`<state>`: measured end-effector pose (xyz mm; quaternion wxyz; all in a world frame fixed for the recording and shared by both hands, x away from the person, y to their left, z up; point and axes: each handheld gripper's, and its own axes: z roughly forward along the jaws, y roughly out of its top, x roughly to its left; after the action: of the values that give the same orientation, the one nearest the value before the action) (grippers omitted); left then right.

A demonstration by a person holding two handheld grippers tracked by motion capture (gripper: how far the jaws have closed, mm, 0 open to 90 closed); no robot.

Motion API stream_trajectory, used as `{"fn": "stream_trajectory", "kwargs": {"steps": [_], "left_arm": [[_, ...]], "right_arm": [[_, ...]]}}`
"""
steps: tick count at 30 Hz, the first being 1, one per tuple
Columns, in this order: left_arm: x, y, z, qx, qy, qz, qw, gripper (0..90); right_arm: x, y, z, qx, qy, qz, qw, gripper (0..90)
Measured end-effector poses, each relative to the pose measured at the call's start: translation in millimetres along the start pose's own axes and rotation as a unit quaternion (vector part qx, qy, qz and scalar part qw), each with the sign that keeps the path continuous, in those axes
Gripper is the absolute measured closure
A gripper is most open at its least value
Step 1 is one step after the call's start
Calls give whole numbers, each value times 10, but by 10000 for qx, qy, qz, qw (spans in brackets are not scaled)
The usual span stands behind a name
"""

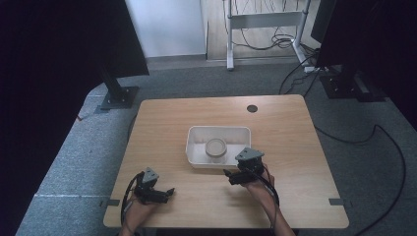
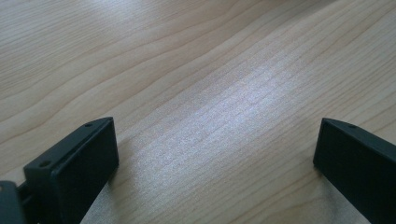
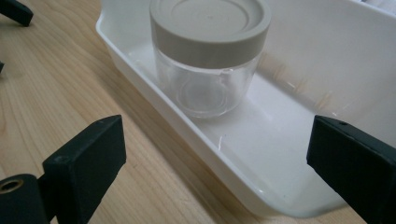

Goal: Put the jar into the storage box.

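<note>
A clear glass jar [image 1: 216,147] with a grey lid stands upright inside a white rectangular tray [image 1: 241,132] at the middle of the wooden table. In the right gripper view the jar [image 3: 210,51] rises just behind the tray's near wall [image 3: 140,70]. My right gripper [image 3: 217,140] is open, its jaws wide apart, low at the tray's front right corner [image 1: 230,177]. My left gripper [image 1: 168,192] rests near the table's front left, well apart from the tray. It is open over bare wood [image 2: 215,135], with nothing between its jaws.
A round cable hole [image 1: 252,108] sits near the table's far edge. Dark monitor stands [image 1: 119,96] and floor cables [image 1: 373,132] flank the table on grey carpet. A black jaw tip of the other gripper [image 3: 16,11] shows at the right gripper view's top left.
</note>
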<state>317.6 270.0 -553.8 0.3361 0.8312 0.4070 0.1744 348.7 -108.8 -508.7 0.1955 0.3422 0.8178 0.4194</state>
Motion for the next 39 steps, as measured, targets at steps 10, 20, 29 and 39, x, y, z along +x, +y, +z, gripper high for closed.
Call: {"fn": "stream_trajectory", "kwargs": {"steps": [10, 20, 29, 39], "left_arm": [[0, 0, 0, 1, 0, 2, 10000, 0], [0, 0, 0, 1, 0, 1, 10000, 0], [0, -1, 1, -10, -3, -4, 10000, 0], [0, -1, 1, -6, -2, 0, 10000, 0]], "right_arm": [[15, -64, -102, -57, 9, -63, 10000, 40], [-32, -157, -229, -63, -80, -37, 9999, 40], [-79, -248, -346, -56, -137, -44, 9999, 40], [-166, -386, -490, -14, -298, 62, 9995, 37]]}}
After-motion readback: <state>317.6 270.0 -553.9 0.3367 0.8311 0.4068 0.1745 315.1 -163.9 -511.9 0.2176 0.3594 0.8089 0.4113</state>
